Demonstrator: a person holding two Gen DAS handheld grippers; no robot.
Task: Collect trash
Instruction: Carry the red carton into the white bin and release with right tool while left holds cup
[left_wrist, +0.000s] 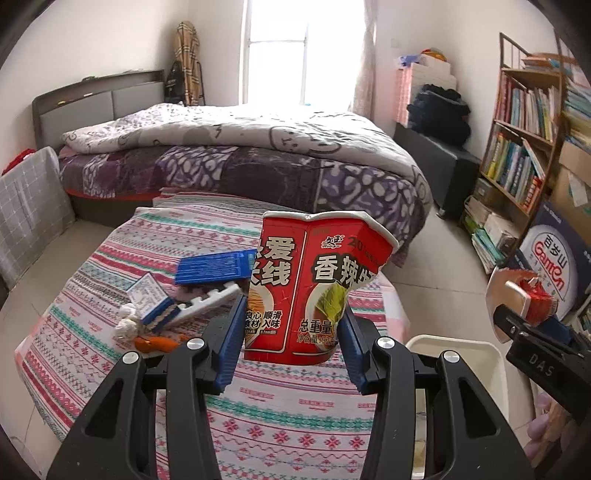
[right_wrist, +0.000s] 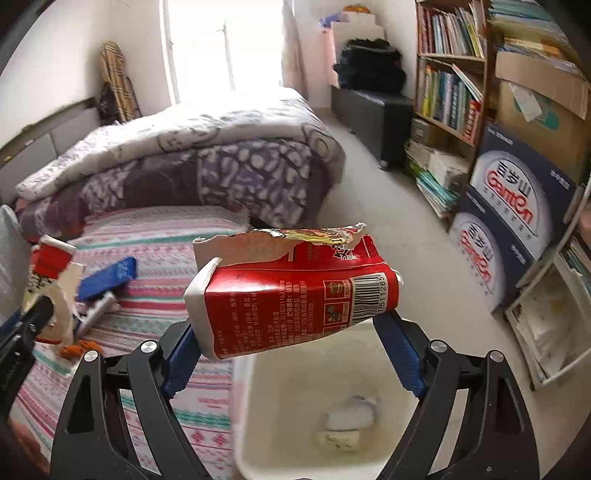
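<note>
Bed (left_wrist: 236, 147): behind the table, under a purple-and-white quilt.
Table (left_wrist: 110, 266): draped in a striped cloth, in front of the bed.
Bin (right_wrist: 295, 406): white, open, beside the table; crumpled paper (right_wrist: 349, 413) lies at its bottom.
Cup (left_wrist: 317, 284): red noodle cup, dented, upright above the cloth, squeezed between the blue pads (left_wrist: 229, 343) of the left gripper (left_wrist: 291, 343), which clamps it.
Torn carton (right_wrist: 295, 291): red and white, on its side over the bin's rim, gripped at both ends by the widely spread right gripper (right_wrist: 291, 350).
Blue box (left_wrist: 216, 266): on the cloth with a white comb-like piece (left_wrist: 207, 304), a paper wad (left_wrist: 127, 321) and an orange scrap (left_wrist: 153, 343).
</note>
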